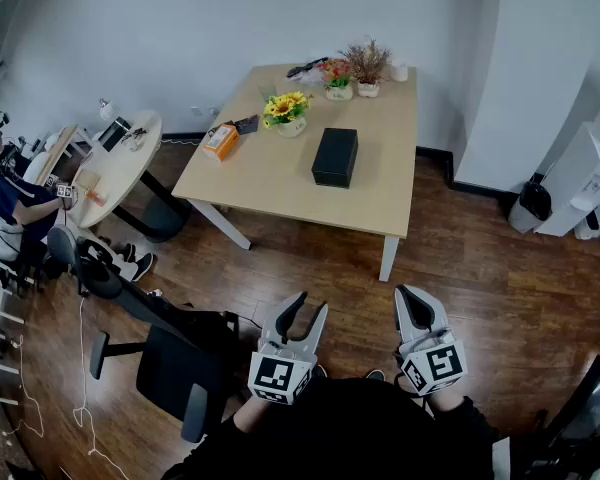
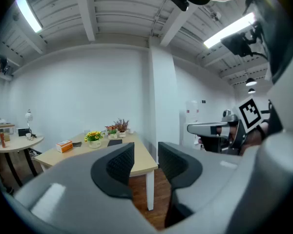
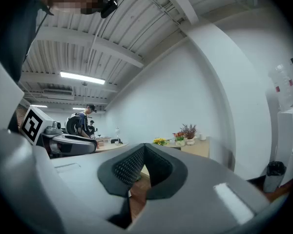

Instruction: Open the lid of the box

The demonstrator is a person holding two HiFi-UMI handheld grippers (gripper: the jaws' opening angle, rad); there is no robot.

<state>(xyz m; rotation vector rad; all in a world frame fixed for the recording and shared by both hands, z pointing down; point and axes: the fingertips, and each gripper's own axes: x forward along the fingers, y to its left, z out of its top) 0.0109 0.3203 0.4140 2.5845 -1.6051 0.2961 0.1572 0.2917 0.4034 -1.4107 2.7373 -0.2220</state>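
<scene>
- box [image 1: 335, 156]: black, on the table [image 1: 280, 183]; lid seam and any catch too small to tell in the head view; in the left gripper view only a thin dark sliver far off.
- orange carton [image 1: 220, 140]: print too small to read.
- dark items [image 1: 308, 68] at the table's far edge: too small to name.
- seated person [image 1: 2, 203]: cut off by the left edge.
- office chair [image 1: 170, 368]: one side hidden behind the wearer's dark clothing [image 1: 360, 433].
- white appliance [image 1: 592, 183]: cut by the right edge.
- table, right gripper view: near part hidden behind the right gripper [image 3: 144, 146].
</scene>
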